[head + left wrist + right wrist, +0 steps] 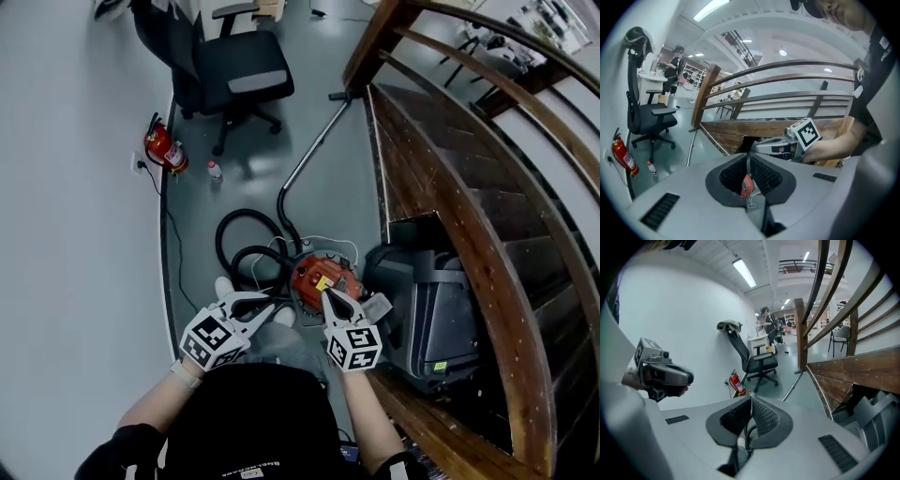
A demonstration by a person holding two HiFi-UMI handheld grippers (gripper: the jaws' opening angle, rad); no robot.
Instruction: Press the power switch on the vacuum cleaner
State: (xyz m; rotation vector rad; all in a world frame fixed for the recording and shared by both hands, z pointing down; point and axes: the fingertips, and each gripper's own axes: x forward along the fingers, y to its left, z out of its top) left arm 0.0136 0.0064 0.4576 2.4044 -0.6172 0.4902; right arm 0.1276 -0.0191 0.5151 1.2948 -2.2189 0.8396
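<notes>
The red vacuum cleaner (pixel 322 276) stands on the grey floor at the foot of the stairs. Its black hose (pixel 246 251) loops to the left and its metal wand (pixel 314 150) runs away along the floor. My right gripper (pixel 327 294) is shut on nothing, its tip over the vacuum's near edge. My left gripper (pixel 270 305) hangs just left of the vacuum, also shut on nothing. In the left gripper view the red vacuum cleaner (pixel 747 185) shows below the closed left gripper (pixel 748 157). The right gripper (pixel 751 401) has the hose (pixel 749 432) beneath it.
A wooden stair railing (pixel 450 206) and a dark grey box (pixel 433 314) close off the right. The white wall (pixel 75 234) runs along the left, with a fire extinguisher (pixel 161 145) and a bottle (pixel 215 172). A black office chair (pixel 234 75) stands beyond.
</notes>
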